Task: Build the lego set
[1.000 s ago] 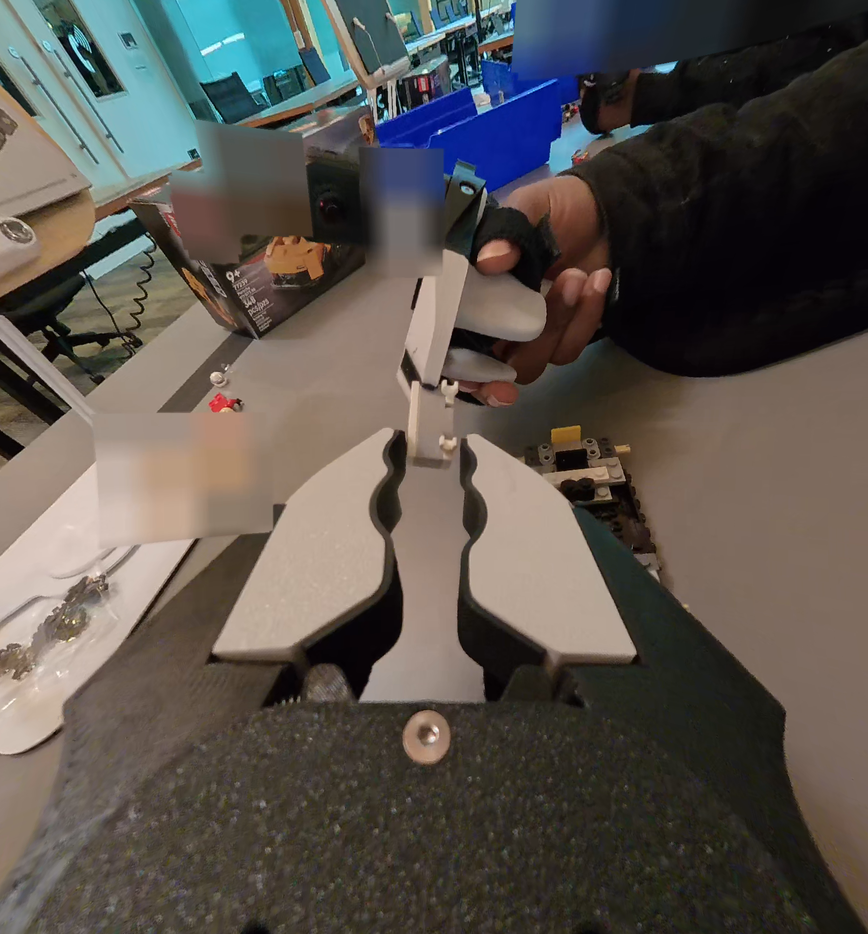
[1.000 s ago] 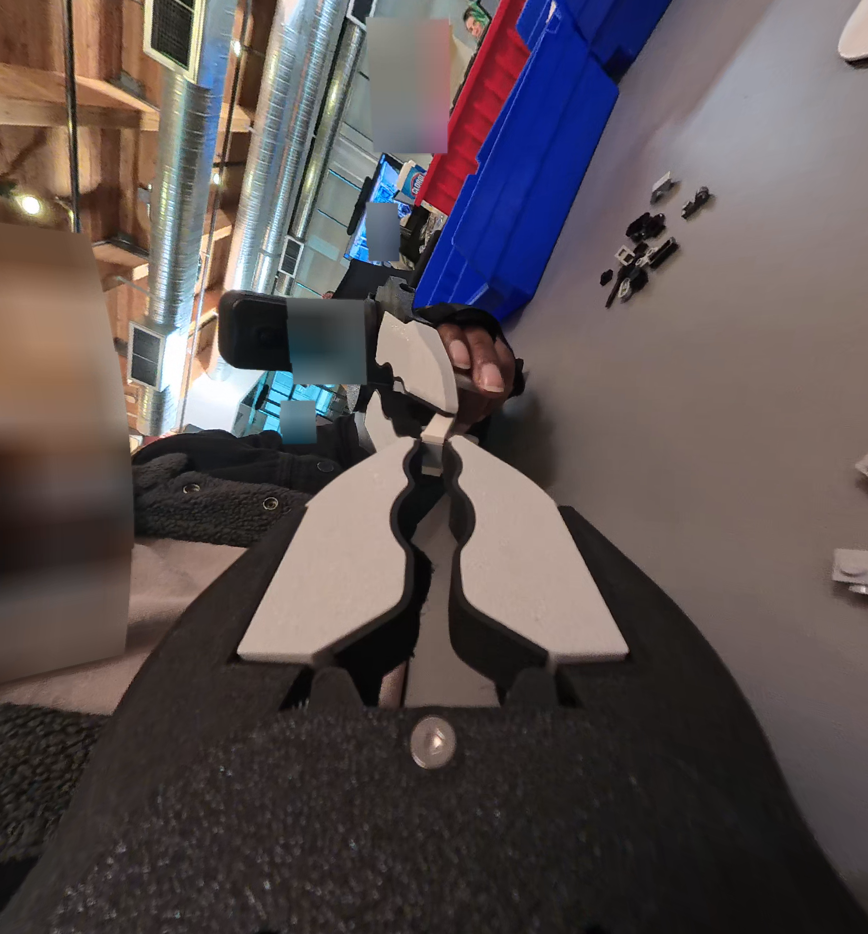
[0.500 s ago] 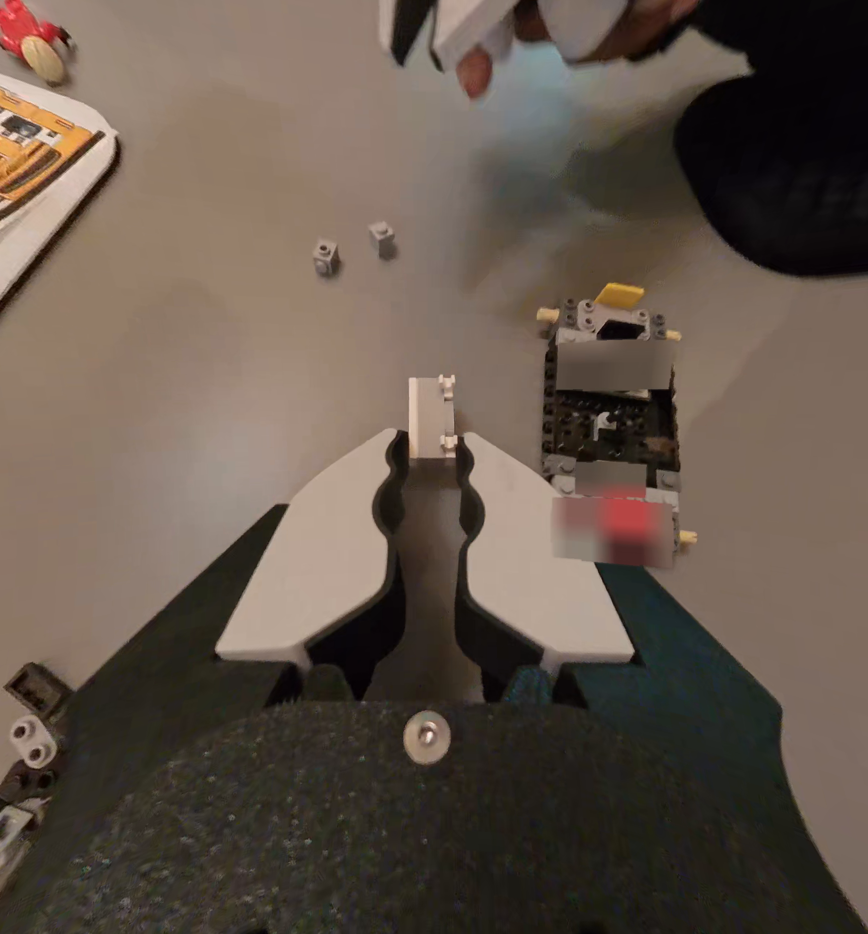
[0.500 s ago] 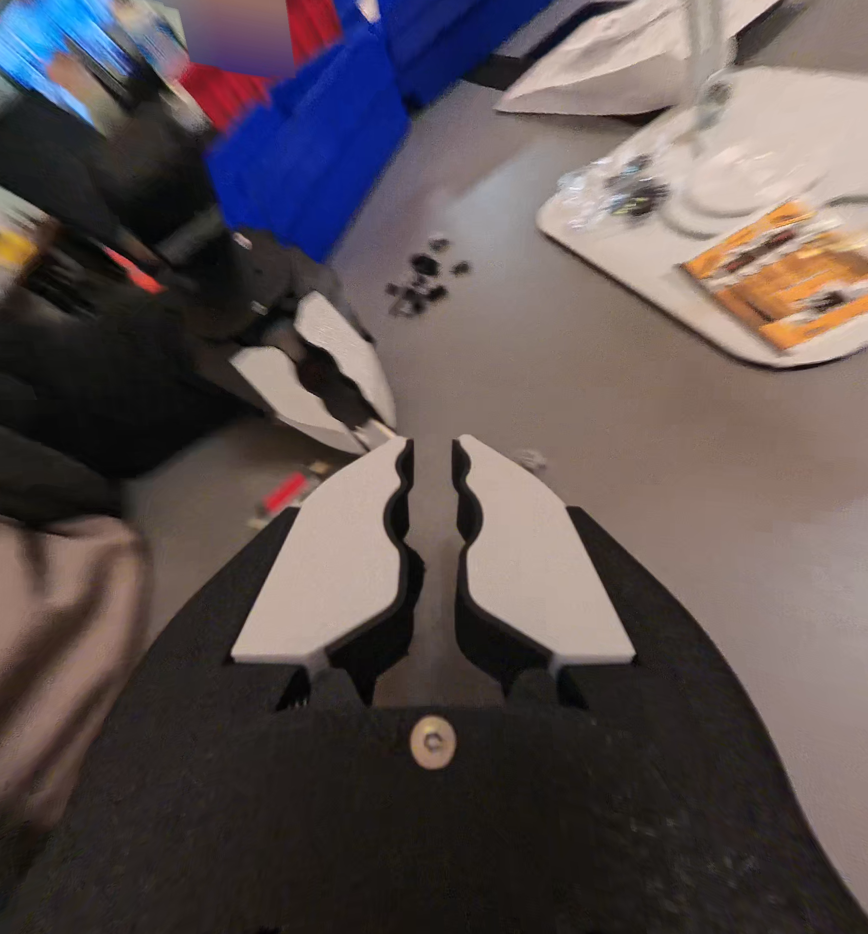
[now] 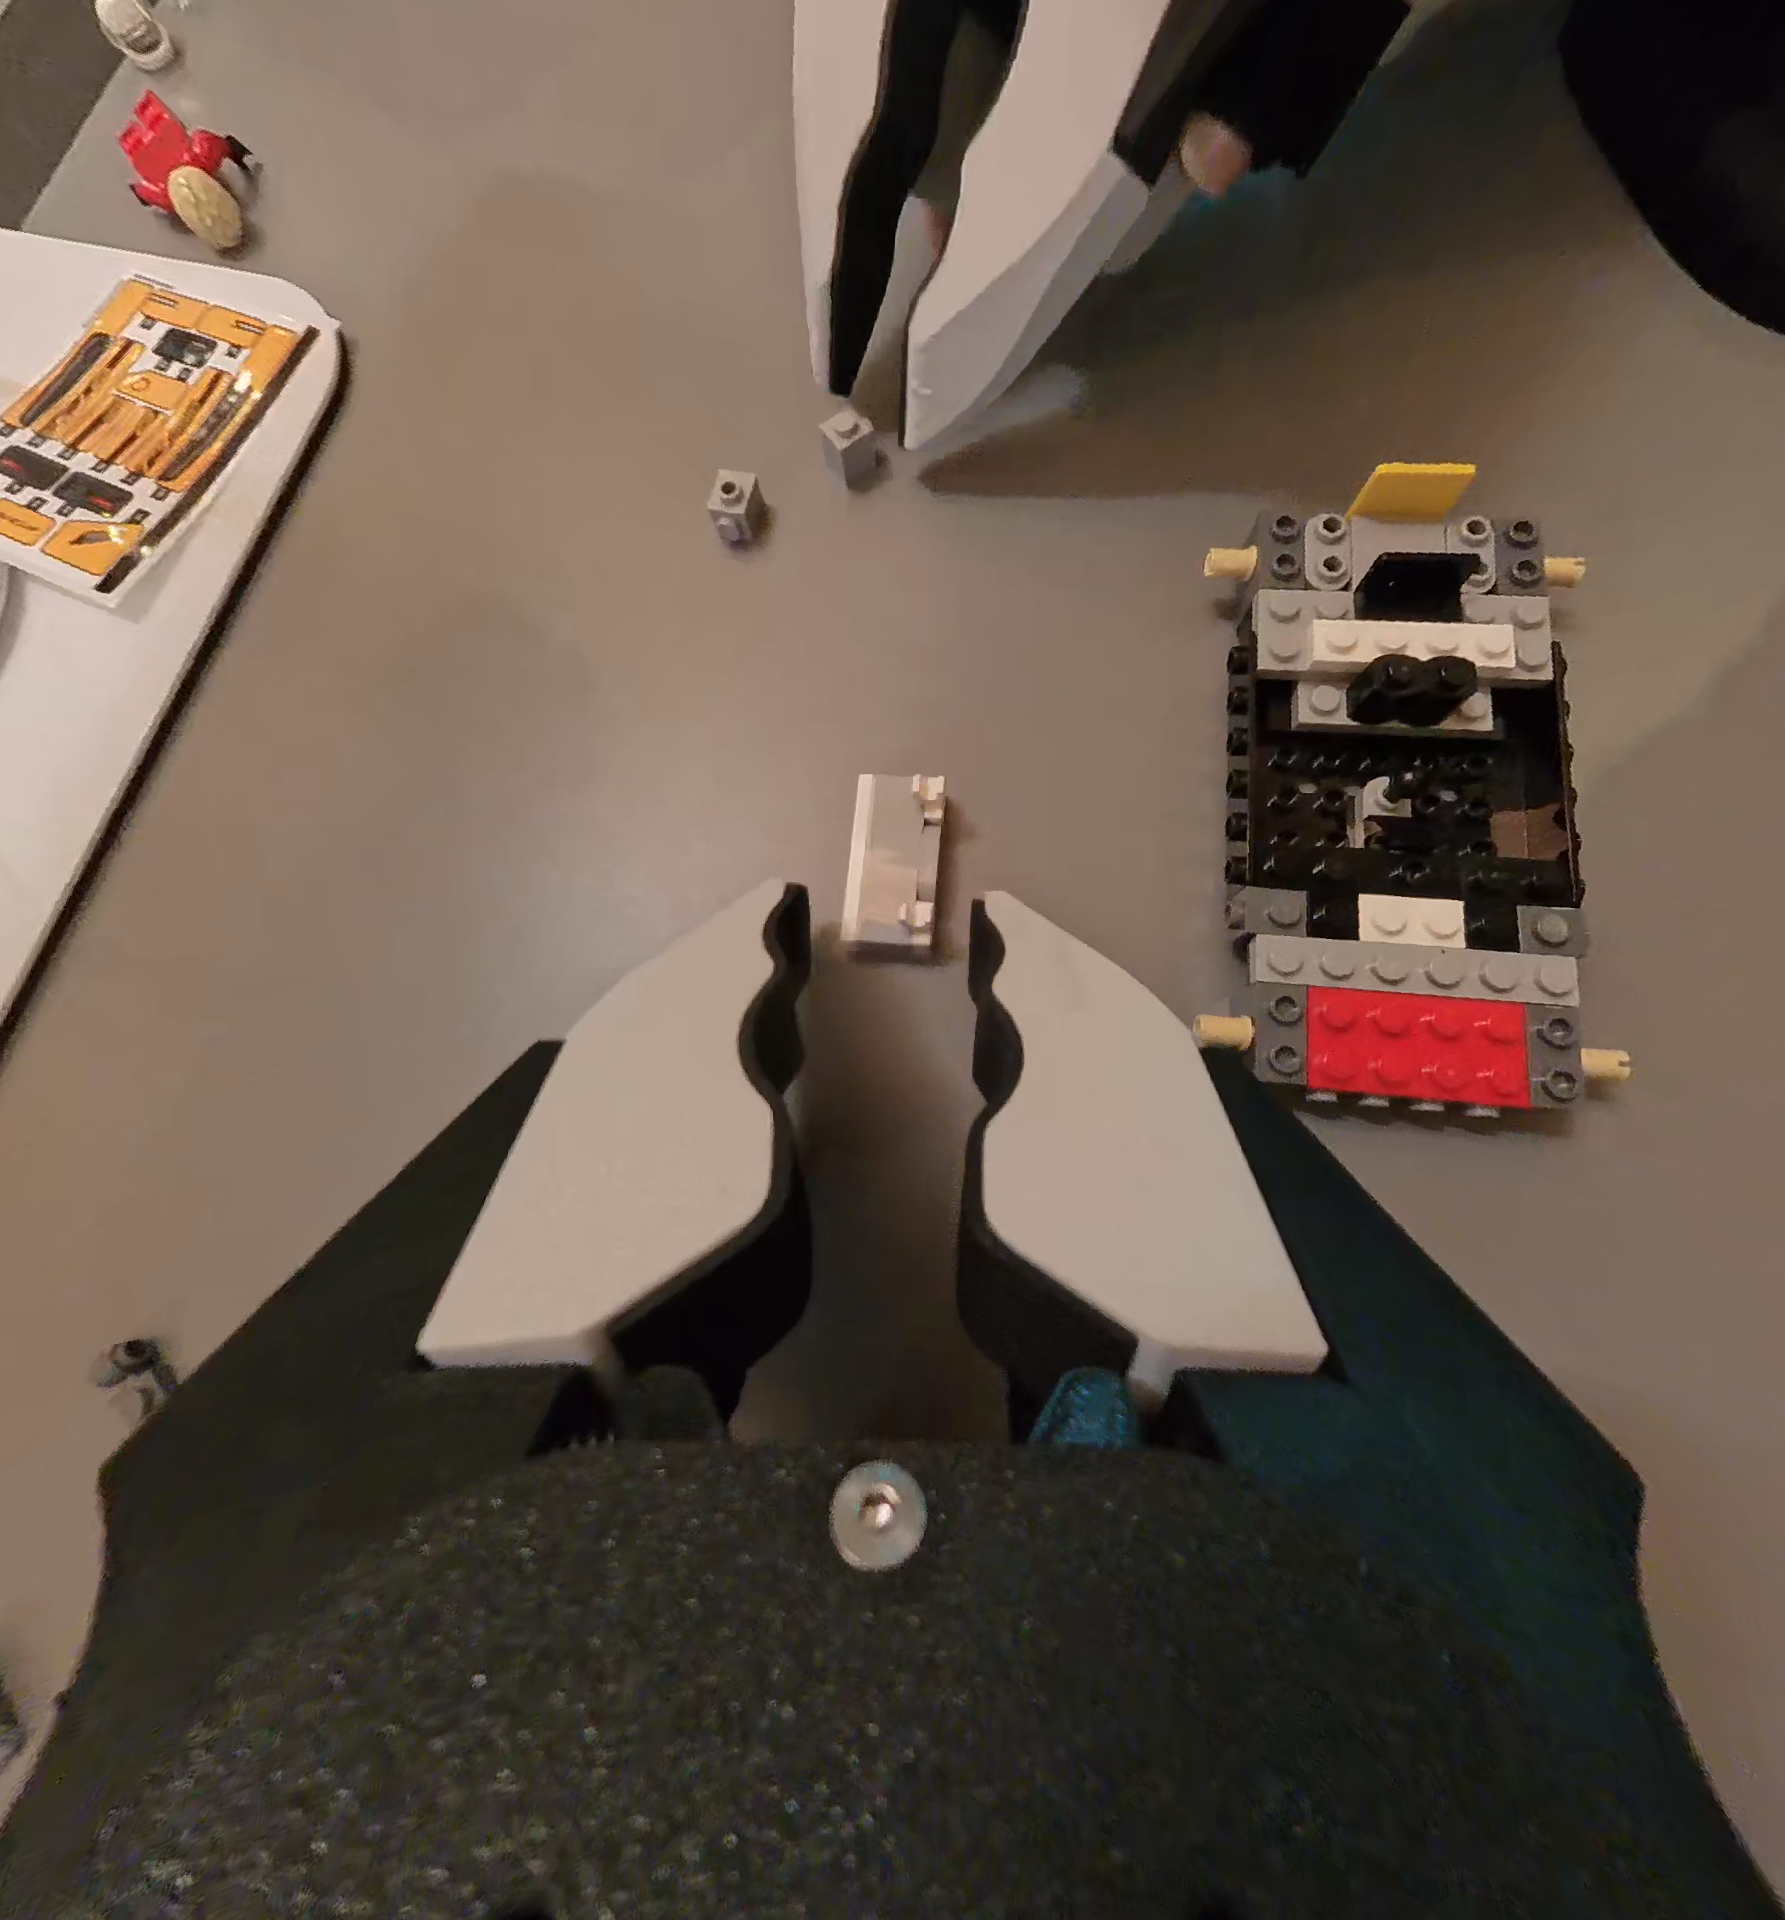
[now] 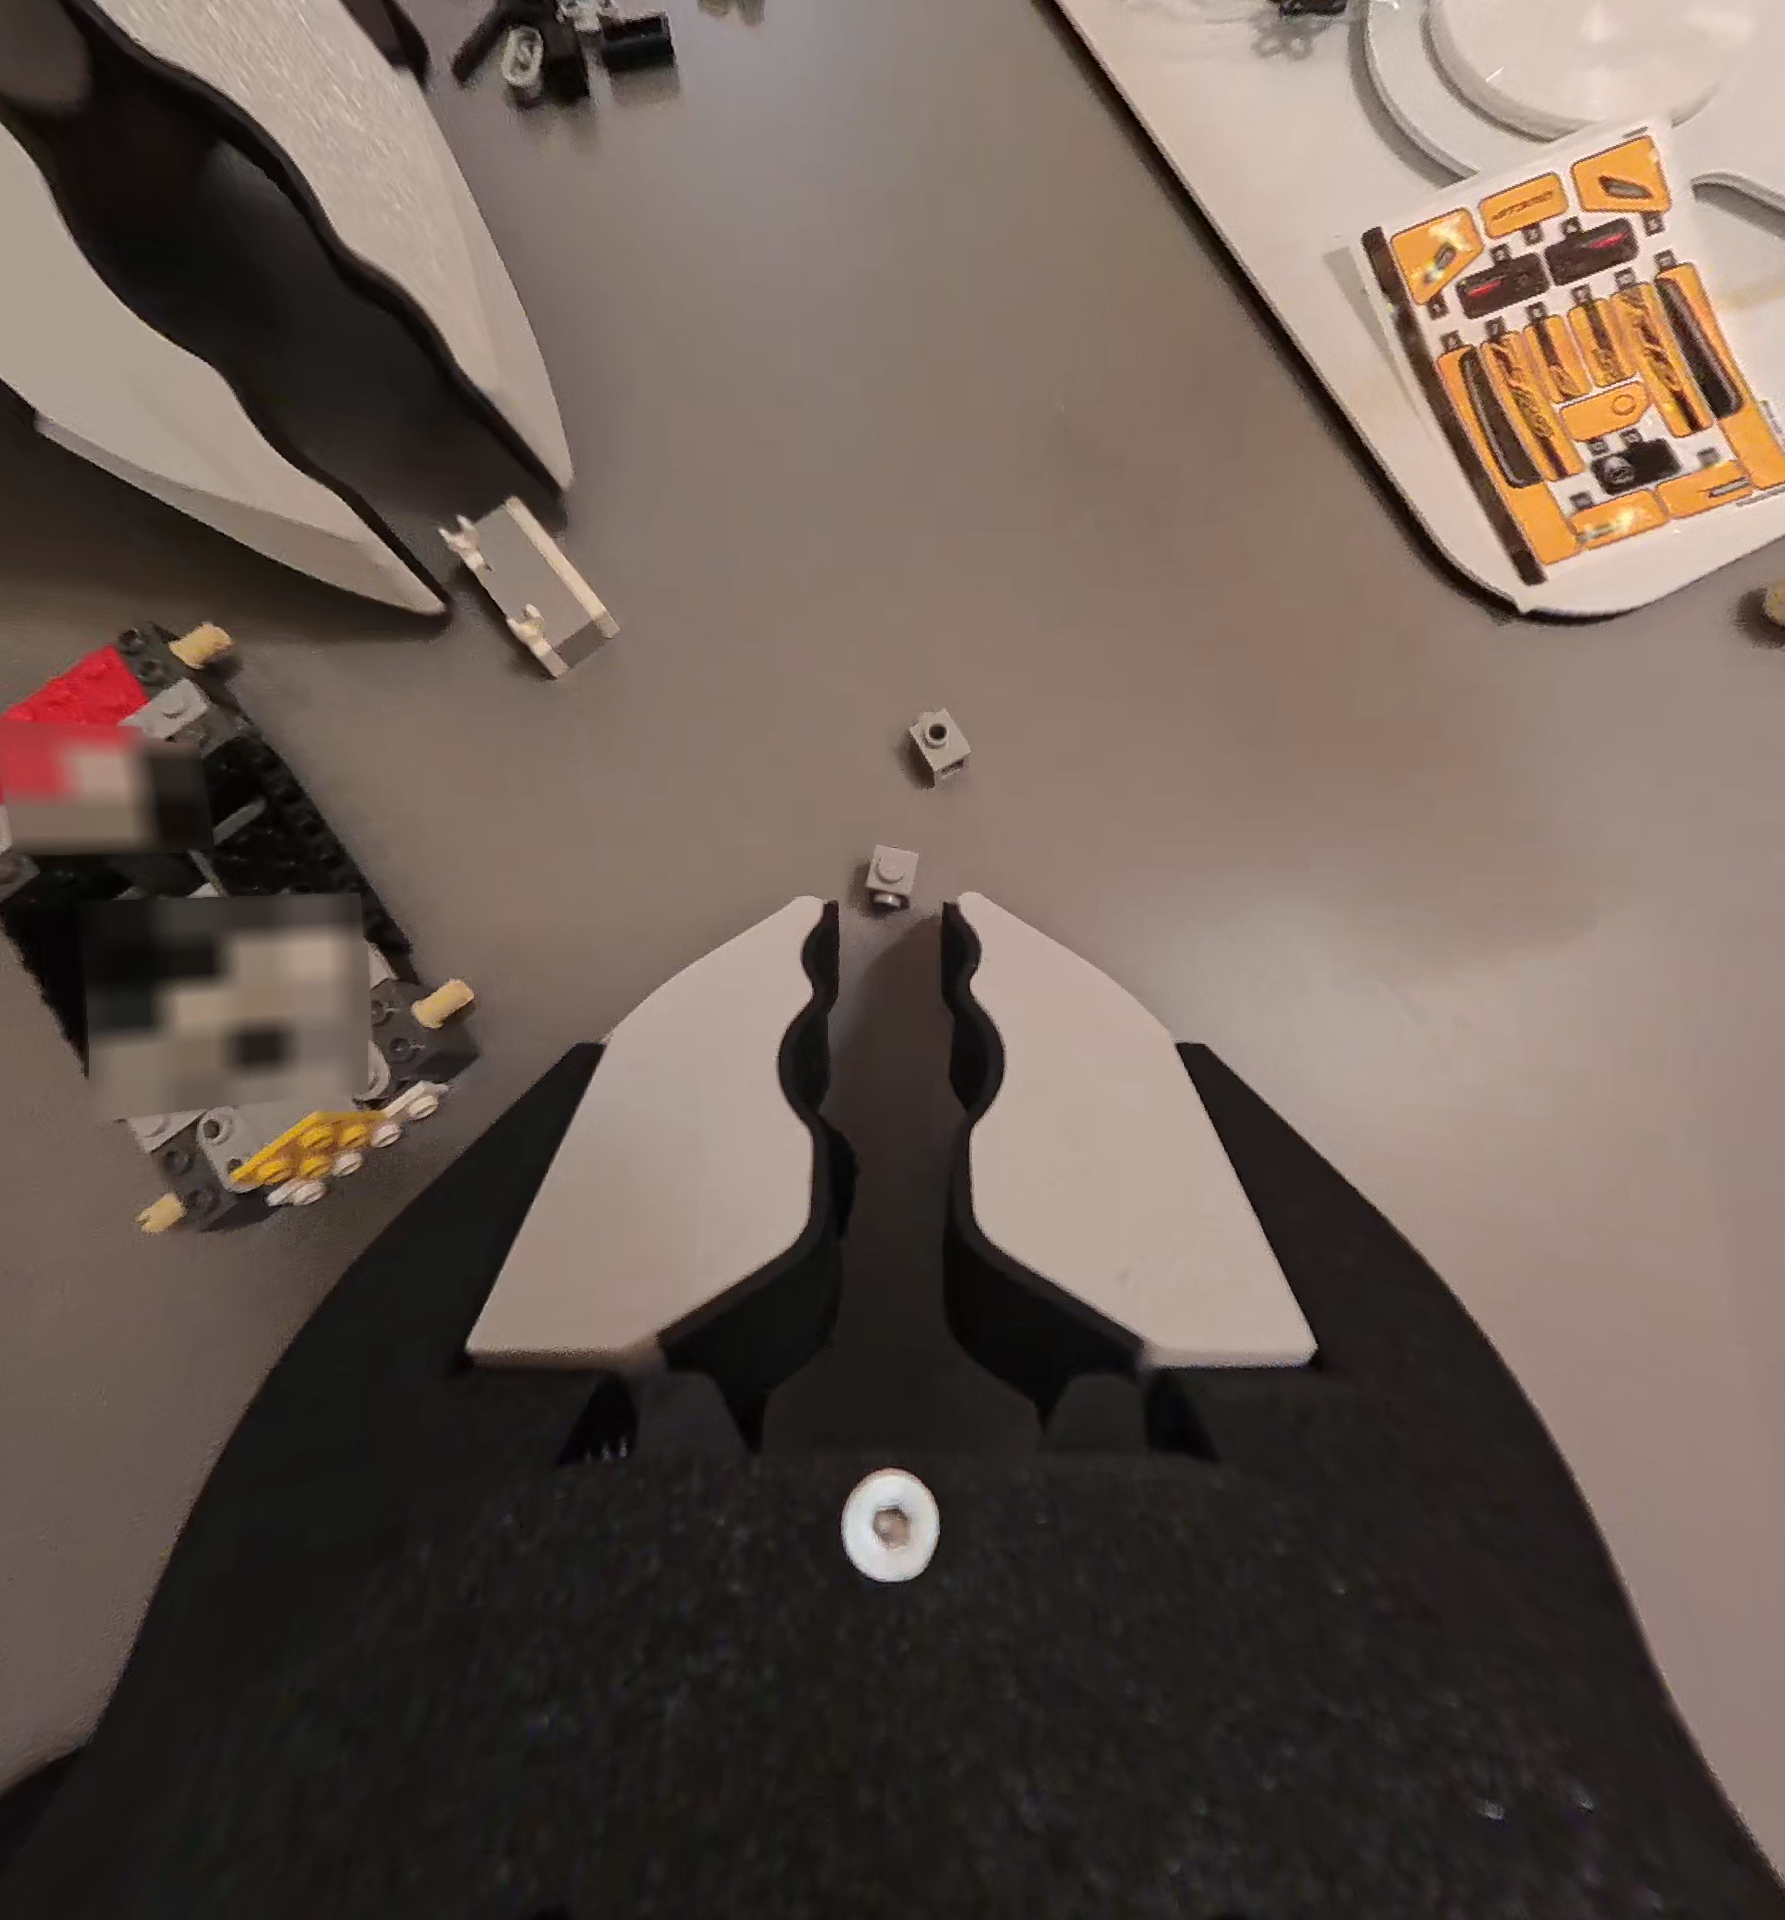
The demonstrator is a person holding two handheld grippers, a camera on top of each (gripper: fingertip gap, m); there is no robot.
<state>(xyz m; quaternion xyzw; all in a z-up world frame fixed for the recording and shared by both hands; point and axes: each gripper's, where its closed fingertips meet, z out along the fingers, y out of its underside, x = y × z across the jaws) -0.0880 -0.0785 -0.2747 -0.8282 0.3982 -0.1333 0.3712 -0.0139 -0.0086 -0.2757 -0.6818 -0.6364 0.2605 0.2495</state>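
Observation:
A small white-and-grey lego assembly (image 5: pixel 890 871) lies on the grey table just ahead of my left gripper (image 5: pixel 888 909), which is open and empty around its near end. It also shows in the right wrist view (image 6: pixel 535 582). My right gripper (image 6: pixel 890 912) is open and empty, its tips just behind a small grey brick (image 6: pixel 890 875); a second grey brick (image 6: pixel 938 746) lies a little farther on. In the left wrist view the right gripper (image 5: pixel 872 400) stands over the first grey brick (image 5: pixel 853 447). The part-built car chassis (image 5: pixel 1397 800), black, grey and red, sits to the right.
A white tray (image 5: pixel 77 665) with an orange sticker sheet (image 5: pixel 109 416) lies at the left. A red piece with a gold disc (image 5: pixel 187 171) lies beyond it. Loose black parts (image 6: pixel 571 47) lie at the far edge in the right wrist view. A dark sleeve (image 5: pixel 1719 156) is at the top right. Across from one pair of fingers to the other is roughly 11 centimetres.
My left gripper has opened and let go of the white-and-grey assembly, which now lies on the table. My right gripper has swung down over the two small grey bricks.

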